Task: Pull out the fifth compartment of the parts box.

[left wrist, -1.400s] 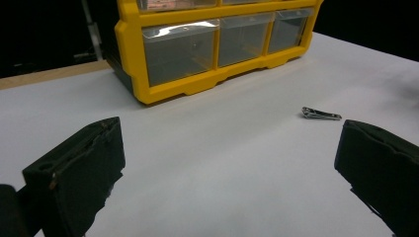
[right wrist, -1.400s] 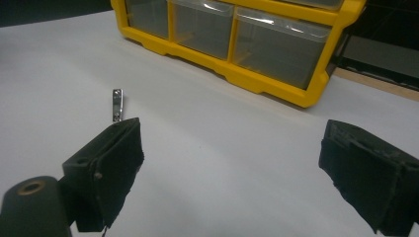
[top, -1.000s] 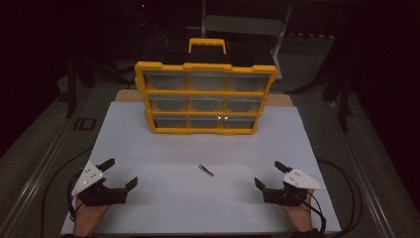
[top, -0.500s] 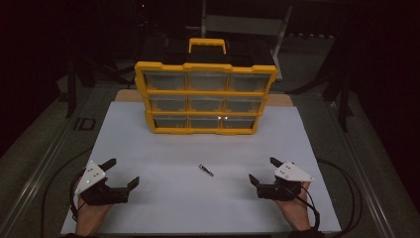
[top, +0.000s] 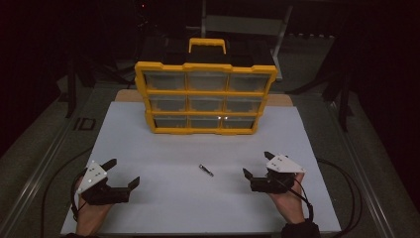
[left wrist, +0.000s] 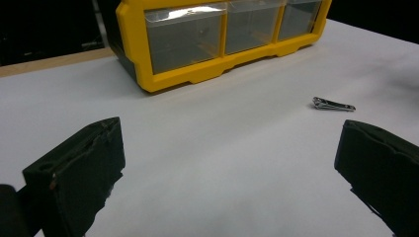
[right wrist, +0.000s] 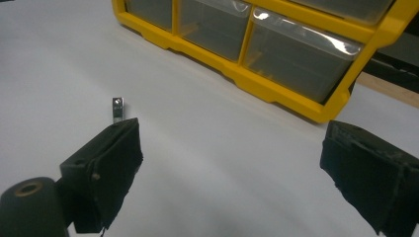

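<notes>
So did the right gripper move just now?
Yes. The right gripper has slid left, closer to the nail clipper, which lies where it was on the white sheet.

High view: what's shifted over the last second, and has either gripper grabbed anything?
The right gripper has slid inward across the table toward the nail clipper, jaws open, nothing taken hold of. The left gripper has stayed put, also open. The clipper lies untouched on the white sheet, and the yellow drawer organizer has not moved.
</notes>
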`<state>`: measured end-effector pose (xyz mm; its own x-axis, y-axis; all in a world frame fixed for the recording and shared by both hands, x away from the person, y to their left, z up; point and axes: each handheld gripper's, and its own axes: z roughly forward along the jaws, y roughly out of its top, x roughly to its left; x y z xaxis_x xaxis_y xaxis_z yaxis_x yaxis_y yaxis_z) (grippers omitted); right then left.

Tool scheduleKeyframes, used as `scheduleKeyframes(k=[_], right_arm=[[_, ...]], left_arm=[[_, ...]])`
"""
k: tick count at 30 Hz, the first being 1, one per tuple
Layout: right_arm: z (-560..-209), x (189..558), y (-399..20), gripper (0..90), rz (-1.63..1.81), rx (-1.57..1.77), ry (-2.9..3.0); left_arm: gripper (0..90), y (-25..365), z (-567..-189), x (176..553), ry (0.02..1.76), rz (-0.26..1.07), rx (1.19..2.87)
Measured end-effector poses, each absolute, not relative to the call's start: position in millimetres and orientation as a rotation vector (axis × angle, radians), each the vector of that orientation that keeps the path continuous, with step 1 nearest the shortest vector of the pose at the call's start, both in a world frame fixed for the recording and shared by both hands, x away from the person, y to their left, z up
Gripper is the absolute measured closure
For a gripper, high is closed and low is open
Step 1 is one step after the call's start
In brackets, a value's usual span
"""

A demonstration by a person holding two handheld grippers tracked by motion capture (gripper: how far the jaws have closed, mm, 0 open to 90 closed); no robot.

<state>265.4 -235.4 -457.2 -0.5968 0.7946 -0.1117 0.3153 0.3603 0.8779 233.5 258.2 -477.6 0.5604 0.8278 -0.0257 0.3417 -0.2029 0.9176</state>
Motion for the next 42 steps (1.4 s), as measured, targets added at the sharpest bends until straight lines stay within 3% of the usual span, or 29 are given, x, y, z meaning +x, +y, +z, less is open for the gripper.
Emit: scheduleKeyframes(k=[42], right_arm=[[-430, 301, -189, 8.9, 1.169, 0.879, 2.112]], left_arm=[[0.0, 255, -480, 233, 0.959, 0.608, 1.795]])
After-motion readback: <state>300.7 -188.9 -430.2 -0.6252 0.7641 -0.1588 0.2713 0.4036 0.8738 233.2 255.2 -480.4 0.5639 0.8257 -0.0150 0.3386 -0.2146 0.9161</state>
